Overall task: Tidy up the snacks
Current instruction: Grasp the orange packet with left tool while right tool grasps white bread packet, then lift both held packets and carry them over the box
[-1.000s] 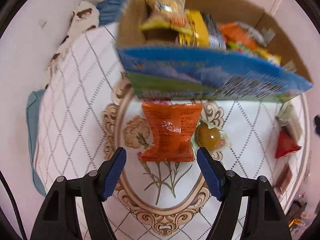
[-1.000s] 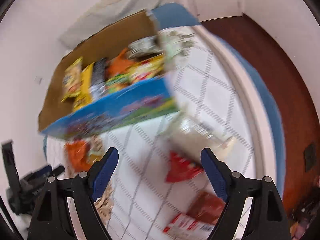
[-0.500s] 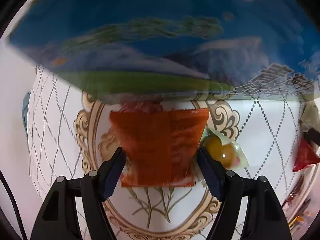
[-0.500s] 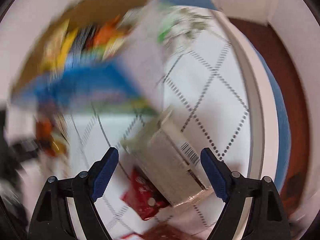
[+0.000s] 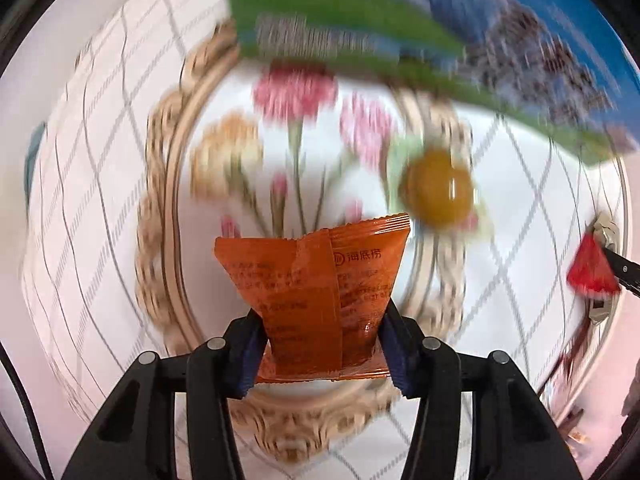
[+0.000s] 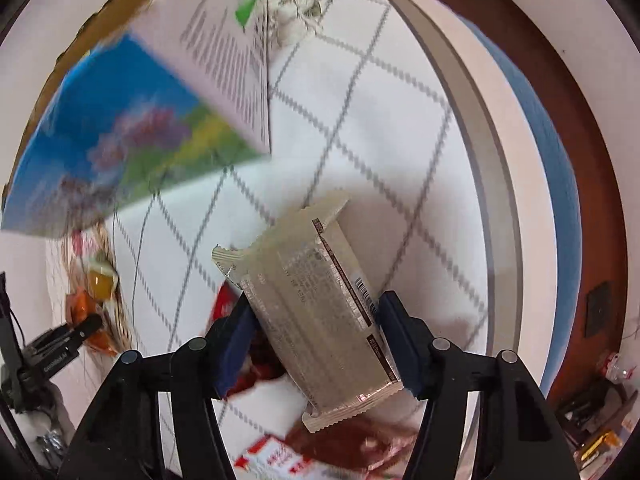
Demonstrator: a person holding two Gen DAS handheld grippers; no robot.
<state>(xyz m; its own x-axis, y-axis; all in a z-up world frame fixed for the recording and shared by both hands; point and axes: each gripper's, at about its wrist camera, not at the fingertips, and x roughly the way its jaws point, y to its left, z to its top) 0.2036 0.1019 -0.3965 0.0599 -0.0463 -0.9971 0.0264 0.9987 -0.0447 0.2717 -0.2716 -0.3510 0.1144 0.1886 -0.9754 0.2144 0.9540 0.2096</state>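
The left tool (image 5: 322, 344) clenched an orange packet (image 5: 316, 300) by its lower half, above the counter (image 5: 100, 160). The right tool (image 6: 316, 340) gripped a pale wrapper (image 6: 316, 312) mid-length. Both looked light, crinkly and slippery.

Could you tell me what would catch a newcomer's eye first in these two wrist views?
Most striking is that both grippers are loaded: the left gripper clamps an orange snack packet above the flowered tablecloth, and the right gripper grips a pale cream wafer packet. Behind them looms the blurred blue-and-green snack box, with a round amber sweet lying just before it.
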